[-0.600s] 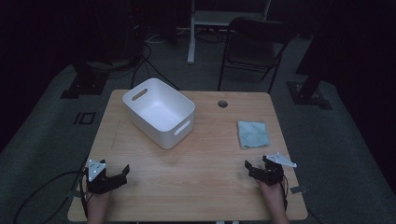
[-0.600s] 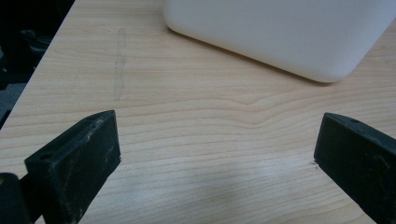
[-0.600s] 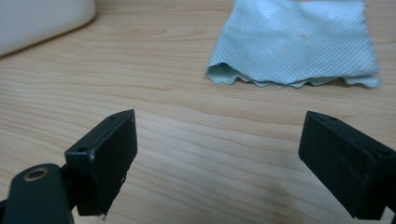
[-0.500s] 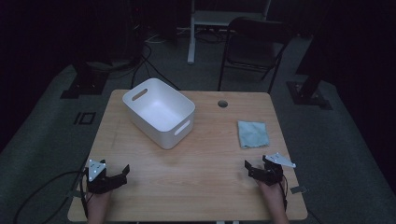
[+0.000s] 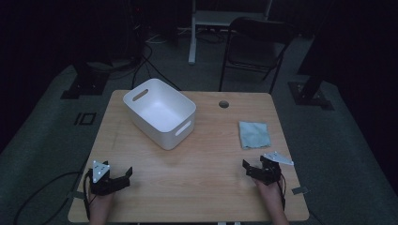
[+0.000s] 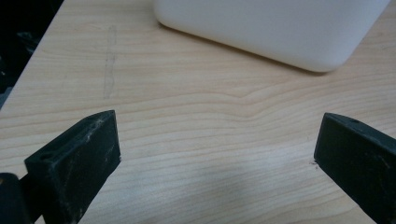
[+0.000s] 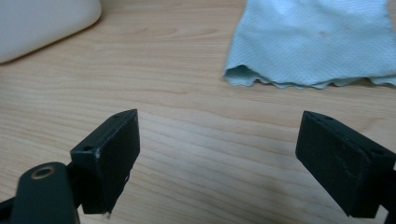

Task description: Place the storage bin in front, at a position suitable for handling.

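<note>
Nothing has shifted on your table (image 5: 202, 154) in the last half second: bin, cloth and both hands sit just where they were, so this reads as the pause before a first reach, with nothing picked up yet.

The white bin (image 5: 159, 112) stands upright, mouth up, on the far left part of the table. Its long axis runs diagonally, from far left toward near right, with a handle slot at each short end.

The light blue cloth (image 5: 254, 134) lies flat on the right side, well apart from the bin. It looks nearly square, slightly longer front to back, though the dim high view makes that hard to call. The edge nearest you is a little wavy in the right gripper view.

Your right gripper (image 5: 254, 169) rests near that edge, fingers spread and empty. Your left gripper (image 5: 123, 175) sits at the near left, aimed at the bin, fingers spread as well, bare wood between them.
</note>
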{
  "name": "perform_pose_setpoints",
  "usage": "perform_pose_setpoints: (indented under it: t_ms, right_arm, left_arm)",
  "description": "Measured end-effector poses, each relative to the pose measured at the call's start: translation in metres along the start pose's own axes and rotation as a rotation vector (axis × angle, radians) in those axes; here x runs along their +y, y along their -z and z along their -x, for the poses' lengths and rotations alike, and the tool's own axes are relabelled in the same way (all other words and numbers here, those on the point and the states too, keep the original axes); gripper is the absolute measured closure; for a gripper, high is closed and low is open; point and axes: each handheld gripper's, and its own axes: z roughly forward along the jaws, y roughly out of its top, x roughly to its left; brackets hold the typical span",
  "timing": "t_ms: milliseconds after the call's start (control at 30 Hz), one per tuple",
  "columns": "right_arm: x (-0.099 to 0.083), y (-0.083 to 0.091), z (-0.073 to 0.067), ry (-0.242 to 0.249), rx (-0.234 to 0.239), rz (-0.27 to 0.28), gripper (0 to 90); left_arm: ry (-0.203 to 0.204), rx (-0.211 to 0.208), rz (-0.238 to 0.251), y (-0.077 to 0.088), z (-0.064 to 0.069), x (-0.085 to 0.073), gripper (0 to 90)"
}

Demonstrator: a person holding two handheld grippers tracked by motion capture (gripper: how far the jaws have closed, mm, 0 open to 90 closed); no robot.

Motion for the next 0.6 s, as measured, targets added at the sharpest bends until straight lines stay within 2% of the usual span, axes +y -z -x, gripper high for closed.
perform_pose_setpoints:
  t_ms: [67, 167, 600]
  right_arm:
    - [0.002, -0.006, -0.006, 0.013, 0.032, -0.022, 13.5]
    - [0.006, -0.009, -0.014, 0.056, 0.032, -0.027, 13.5]
    - [0.033, -0.021, -0.028, 0.044, 0.117, -0.010, 13.5]
  left_arm:
    - [-0.010, -0.003, 0.003, 0.001, 0.003, 0.000, 0.5]
    - [-0.012, -0.003, 0.002, 0.001, 0.005, 0.000, 0.5]
    - [-0.008, -0.014, -0.005, 0.000, 0.004, -0.001, 0.6]
